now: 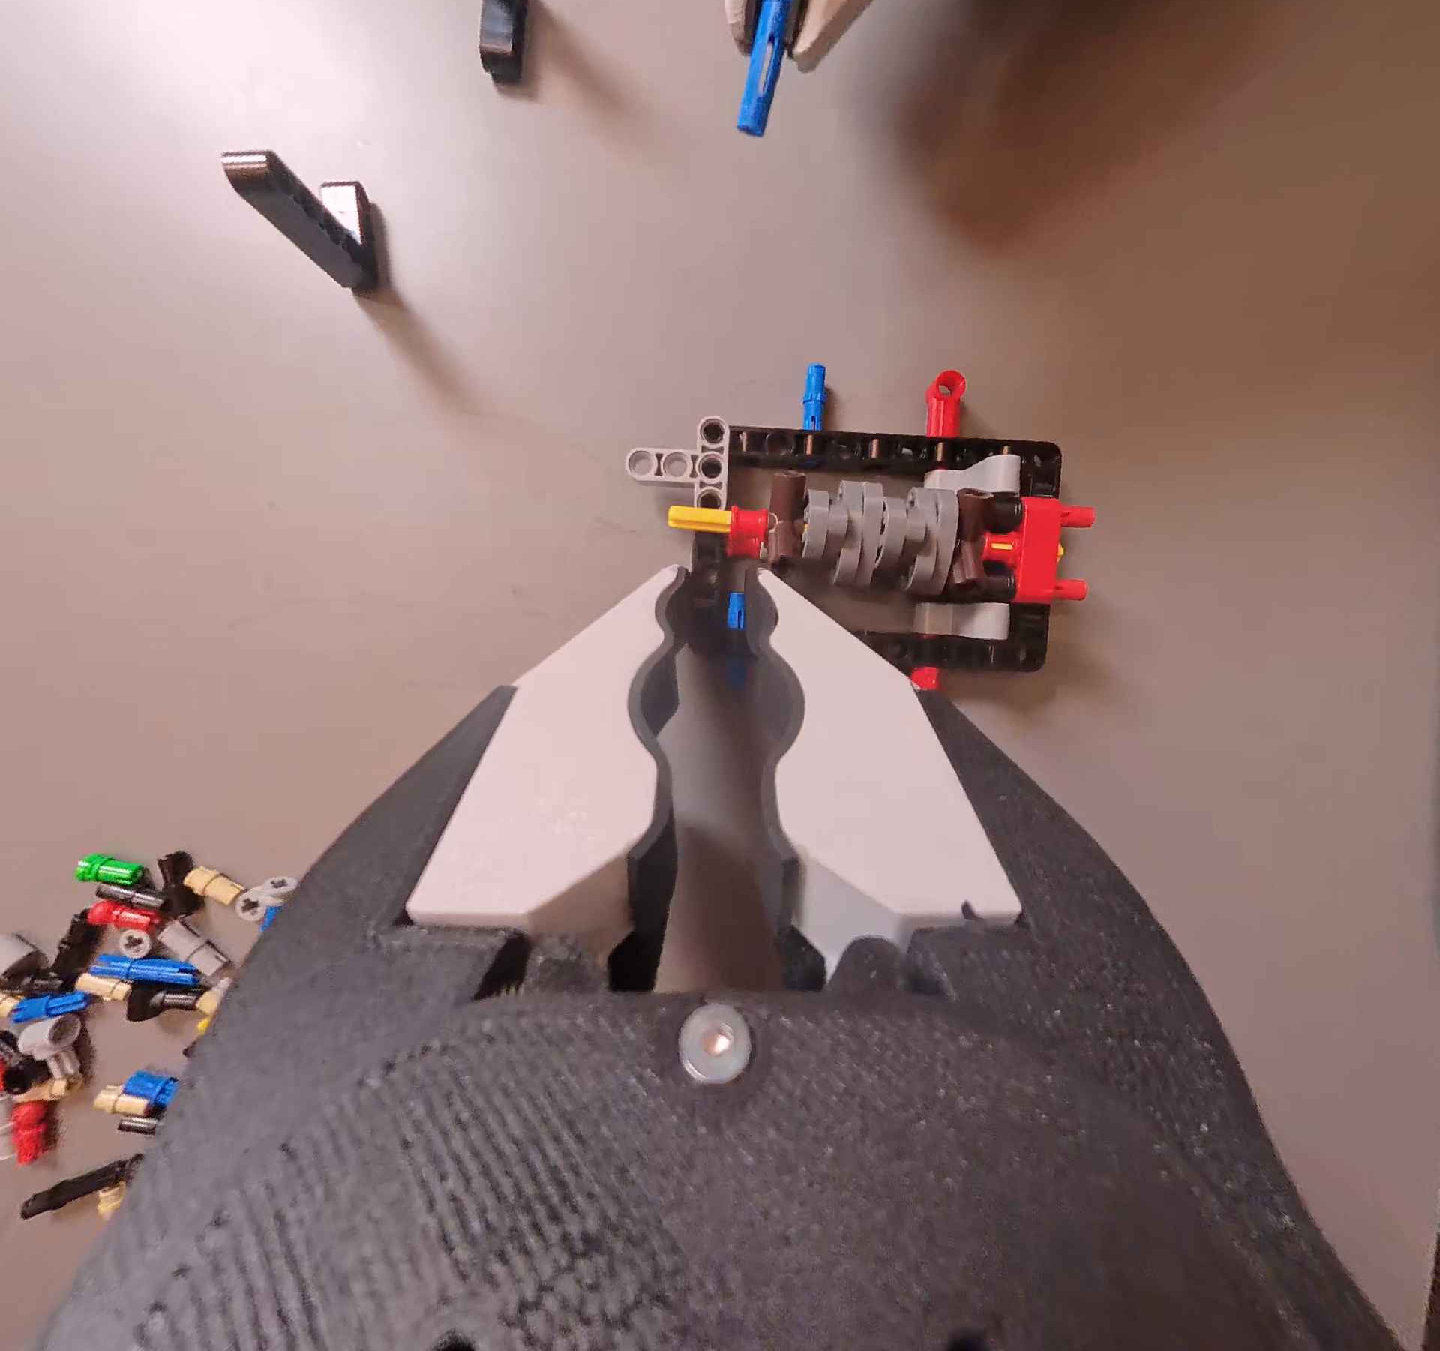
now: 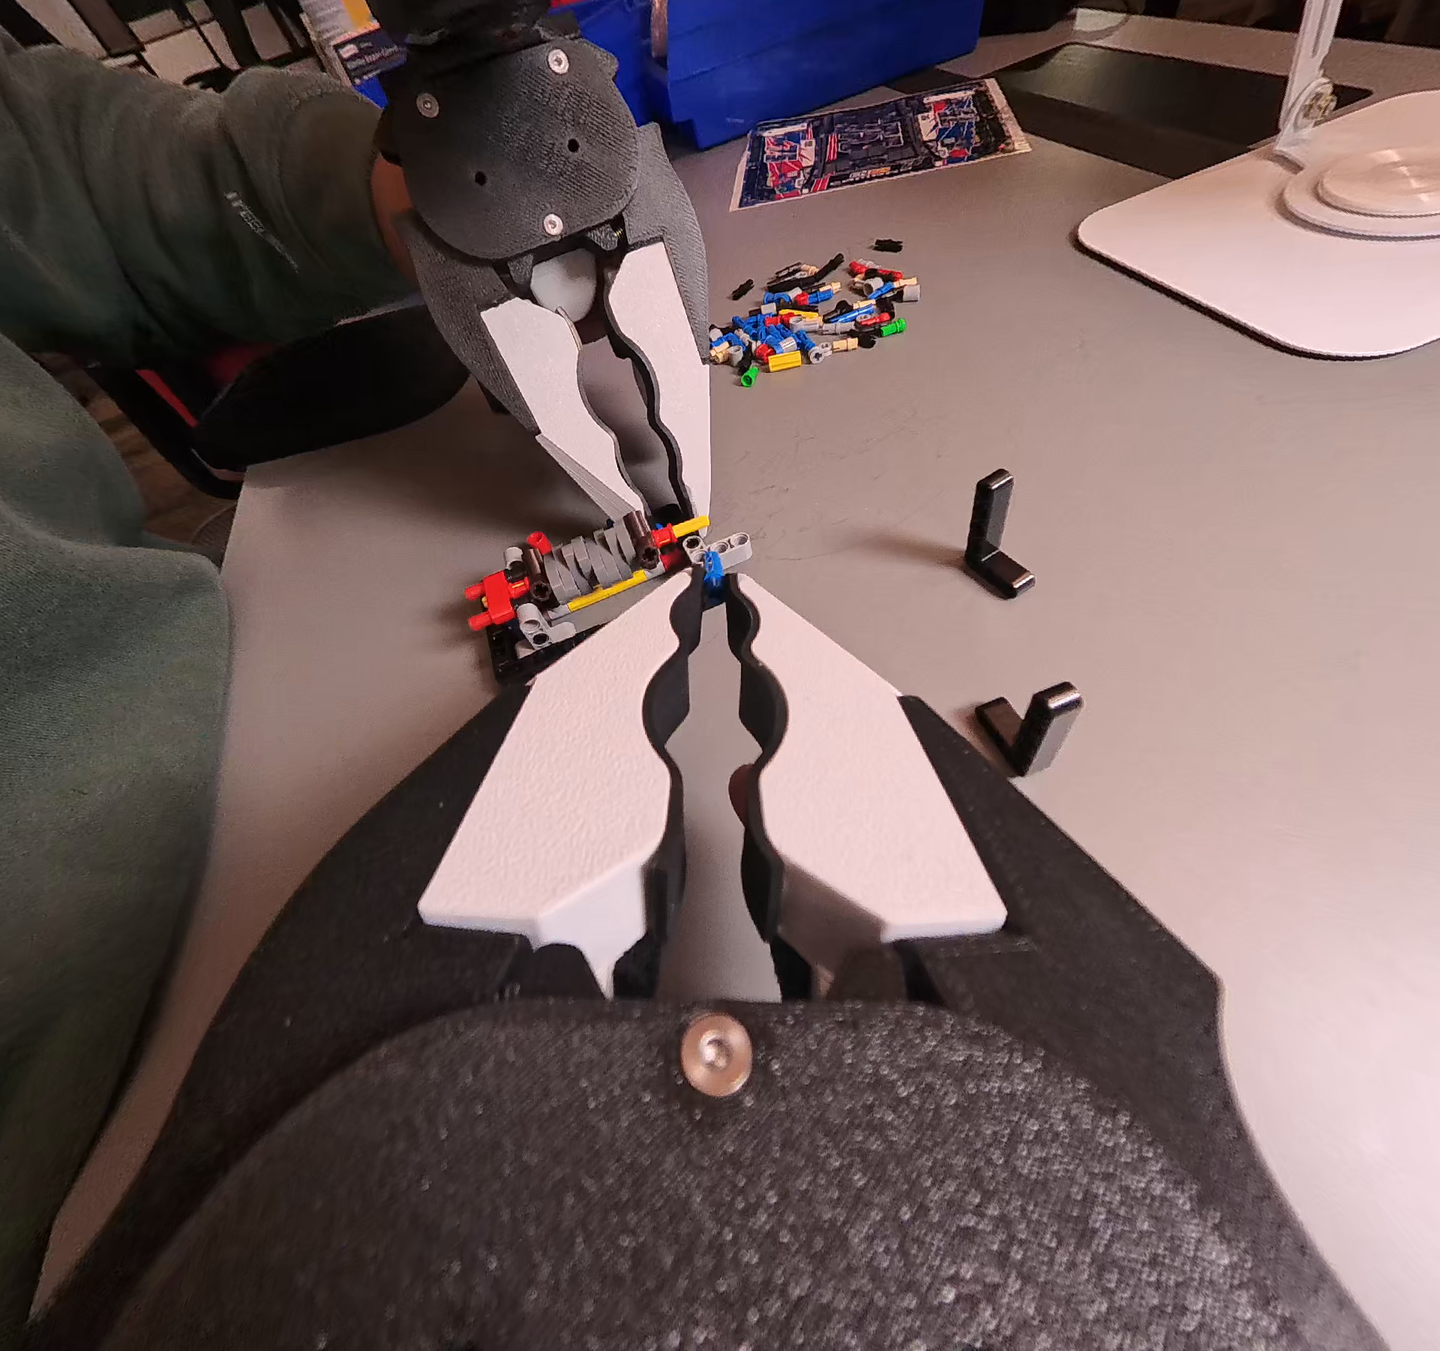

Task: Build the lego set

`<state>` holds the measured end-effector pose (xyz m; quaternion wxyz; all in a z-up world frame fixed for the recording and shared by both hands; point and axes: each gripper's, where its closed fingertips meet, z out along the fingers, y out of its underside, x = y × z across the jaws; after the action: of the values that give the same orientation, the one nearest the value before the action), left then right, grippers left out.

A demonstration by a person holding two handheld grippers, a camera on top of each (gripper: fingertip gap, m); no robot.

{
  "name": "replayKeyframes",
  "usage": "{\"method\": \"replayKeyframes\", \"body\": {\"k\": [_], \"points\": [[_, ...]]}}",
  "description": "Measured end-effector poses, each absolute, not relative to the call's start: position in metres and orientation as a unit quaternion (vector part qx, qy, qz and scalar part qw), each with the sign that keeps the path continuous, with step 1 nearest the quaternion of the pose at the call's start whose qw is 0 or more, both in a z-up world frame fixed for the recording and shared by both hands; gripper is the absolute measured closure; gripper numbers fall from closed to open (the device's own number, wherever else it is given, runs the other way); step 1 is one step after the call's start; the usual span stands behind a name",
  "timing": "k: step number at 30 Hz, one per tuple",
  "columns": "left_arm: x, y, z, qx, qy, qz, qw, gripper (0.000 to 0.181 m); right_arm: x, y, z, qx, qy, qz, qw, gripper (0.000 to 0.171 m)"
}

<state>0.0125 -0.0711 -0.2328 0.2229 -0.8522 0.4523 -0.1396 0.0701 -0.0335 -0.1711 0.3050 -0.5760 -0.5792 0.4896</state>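
I am seeing the lego assembly point(image 2: 592, 581) lying on the table point(image 2: 1091, 924), between my two grippers. The left gripper point(image 2: 672, 515) is coming down on its far end; my right gripper point(image 2: 711, 582) is meeting it from the near side, just beside. Two L-shaped beams point(image 2: 997, 534) are lying to the right, well apart. The loose pieces point(image 2: 818, 316) are sitting behind, the bin point(image 2: 818, 20) farther back.
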Motion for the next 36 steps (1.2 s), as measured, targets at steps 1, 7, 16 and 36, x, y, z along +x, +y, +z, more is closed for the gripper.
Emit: {"method": "replayKeyframes", "body": {"k": [1, 7, 16, 36], "points": [[0.013, -0.071, -0.233, -0.848, 0.457, -0.139, 0.229, 0.169, 0.07, -0.034, -0.172, -0.576, -0.58, 0.489, 0.305, 0.168], [0.022, -0.071, -0.217, -0.807, 0.459, -0.174, 0.328, 0.17, 0.069, -0.038, -0.172, -0.57, -0.581, 0.496, 0.302, 0.168], [0.021, -0.069, -0.198, -0.761, 0.447, -0.158, 0.442, 0.175, 0.064, -0.05, -0.179, -0.57, -0.588, 0.505, 0.272, 0.168], [0.023, -0.067, -0.174, -0.712, 0.416, -0.177, 0.537, 0.176, 0.053, -0.056, -0.167, -0.588, -0.515, 0.577, 0.236, 0.168]]}}
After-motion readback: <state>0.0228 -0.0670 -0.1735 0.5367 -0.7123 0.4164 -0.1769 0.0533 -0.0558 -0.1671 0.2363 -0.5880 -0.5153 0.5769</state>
